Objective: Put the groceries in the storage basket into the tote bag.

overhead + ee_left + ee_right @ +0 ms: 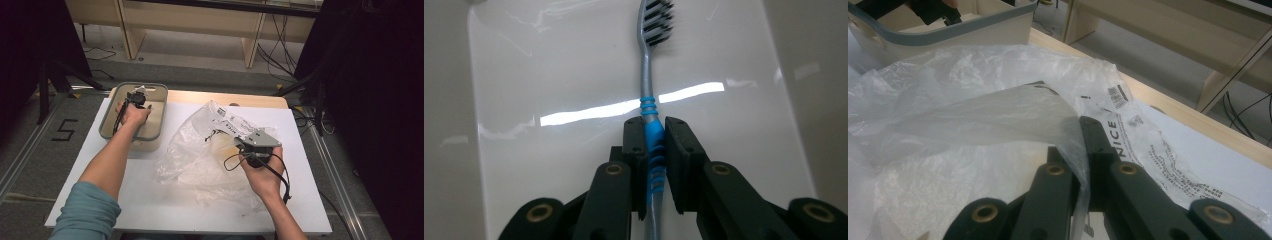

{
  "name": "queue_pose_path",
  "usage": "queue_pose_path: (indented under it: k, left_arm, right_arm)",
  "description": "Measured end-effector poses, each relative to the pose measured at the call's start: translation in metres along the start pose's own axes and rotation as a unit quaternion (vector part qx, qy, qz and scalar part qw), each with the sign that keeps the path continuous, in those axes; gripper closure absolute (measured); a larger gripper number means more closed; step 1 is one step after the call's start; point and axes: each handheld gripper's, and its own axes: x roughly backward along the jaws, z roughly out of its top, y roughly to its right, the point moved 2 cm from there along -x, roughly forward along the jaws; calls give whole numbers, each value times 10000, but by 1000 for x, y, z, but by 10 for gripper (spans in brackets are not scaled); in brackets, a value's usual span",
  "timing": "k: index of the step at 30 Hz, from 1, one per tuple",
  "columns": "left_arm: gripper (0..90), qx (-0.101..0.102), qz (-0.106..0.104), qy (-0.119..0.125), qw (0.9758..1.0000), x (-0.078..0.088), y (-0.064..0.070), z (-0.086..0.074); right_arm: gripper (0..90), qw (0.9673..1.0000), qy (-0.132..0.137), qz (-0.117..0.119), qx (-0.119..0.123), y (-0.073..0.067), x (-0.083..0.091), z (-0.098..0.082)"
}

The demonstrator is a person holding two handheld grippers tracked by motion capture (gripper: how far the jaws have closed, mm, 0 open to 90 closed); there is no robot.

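Observation:
A grey toothbrush [647, 75] with blue grip ridges and dark bristles points away from me over the pale floor of a box [549, 165]. My left gripper [654, 142] is shut on its blue handle section, and in the high view that gripper [136, 98] reaches into the grey-rimmed box [111, 116] at the table's back left. A crumpled clear plastic bag [200, 150] with black print lies across the table's middle. My right gripper [1084, 150] is shut on a fold of the bag's film [998, 115]; it sits at the bag's right side [239, 145].
The white tabletop [310, 200] has a wooden edge [240, 98] along the back. Wooden furniture legs [250, 47] and cables stand on the floor behind. The grey-rimmed box [948, 31] appears beyond the bag in the right gripper view.

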Motion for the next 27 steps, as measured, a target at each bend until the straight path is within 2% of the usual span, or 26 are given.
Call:
queue_pose_path:
  k: [9, 16, 27]
  left_arm:
    - [795, -58, -5, 109, 9999, 5, 1, 2]
    - [794, -16, -5, 256, 9997, 11, -1, 5]
    - [794, 17, -6, 328, 9995, 18, -5, 6]
  right_arm:
    - [900, 10000, -6, 2, 2, 0, 0, 0]
    - [900, 10000, -13, 13, 8, -1, 0, 0]
    - [900, 10000, -22, 22, 21, -2, 0, 0]
